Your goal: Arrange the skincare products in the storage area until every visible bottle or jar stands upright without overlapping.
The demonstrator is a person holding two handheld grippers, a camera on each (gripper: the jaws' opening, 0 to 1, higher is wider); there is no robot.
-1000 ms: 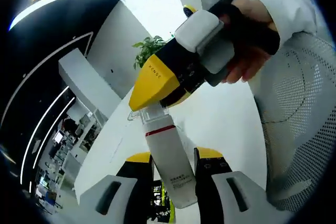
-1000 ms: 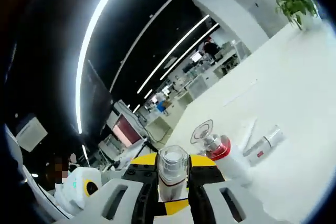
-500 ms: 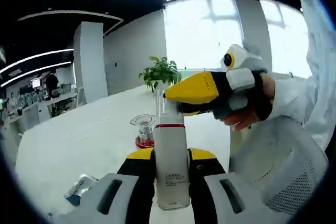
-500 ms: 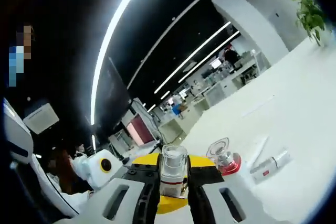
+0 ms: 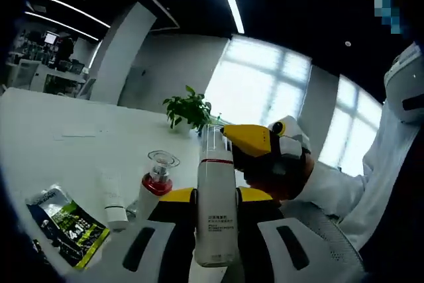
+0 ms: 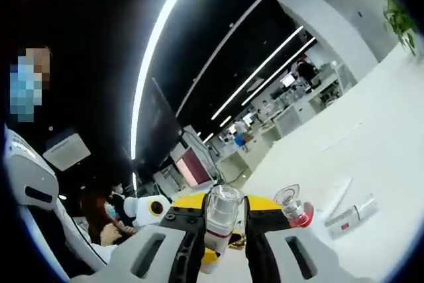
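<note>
Jaws of the left gripper are clamped on the lower body of a tall white bottle, which stands upright between them with its red band and clear cap above the jaw tips. In the left gripper view the right gripper, yellow-nosed and held by a person's hand, comes in from the right with its tip pressed against that clear cap. In the right gripper view its own jaws rise on either side of the cap, closed snugly around it, with the red band just below. On the white counter behind the held bottle stands a smaller bottle with a red collar and clear stopper, upright; it also shows in the right gripper view just beside the jaws. A white tube lies flat next to it, and a green-printed sachet lies flat nearer the left edge. In the right gripper view a slim clear-and-white vial lies on its side farther along the counter. A potted plant stands at the counter's far end.
</note>
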